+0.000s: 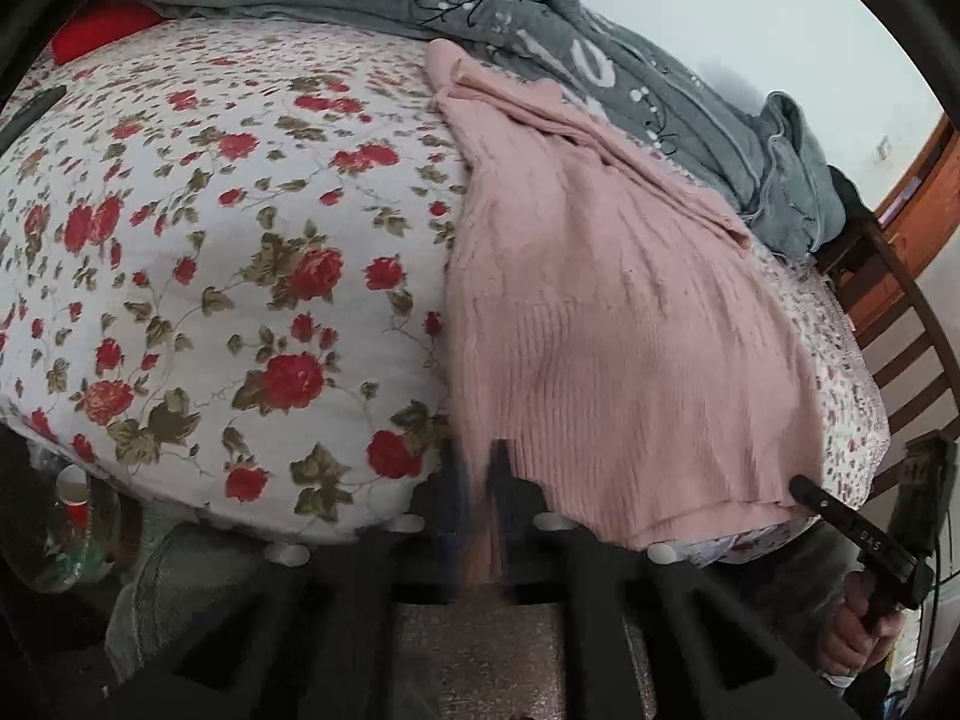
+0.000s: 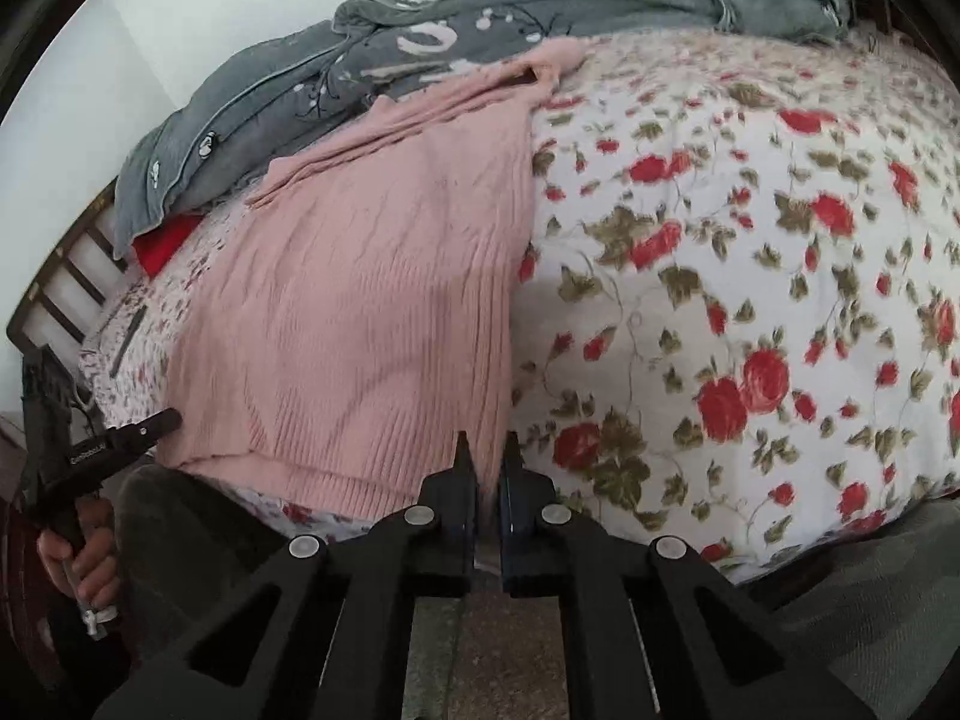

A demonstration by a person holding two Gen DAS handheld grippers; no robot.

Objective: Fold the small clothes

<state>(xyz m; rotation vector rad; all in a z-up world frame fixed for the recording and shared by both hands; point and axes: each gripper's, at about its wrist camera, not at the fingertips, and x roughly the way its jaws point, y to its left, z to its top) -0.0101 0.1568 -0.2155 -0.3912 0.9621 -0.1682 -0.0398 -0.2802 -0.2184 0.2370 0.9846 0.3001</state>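
A pink ribbed knit garment point(image 1: 600, 324) lies spread on the floral bedsheet point(image 1: 210, 240), its hem hanging at the bed's near edge. It also shows in the right wrist view point(image 2: 372, 312). My left gripper point(image 1: 477, 456) is shut on the hem's left corner, its fingertips blurred. My right gripper point(image 2: 485, 450) is shut on the hem's right corner. Each gripper shows in the other's view, the right point(image 1: 807, 489) and the left point(image 2: 162, 420), both at the hem's ends.
A grey patterned quilt point(image 1: 600, 42) is bunched along the far side of the bed. A red pillow point(image 1: 102, 30) lies under it. A wooden slatted headboard point(image 1: 900, 312) stands at the bed's end. Speckled floor point(image 2: 480, 660) lies below the grippers.
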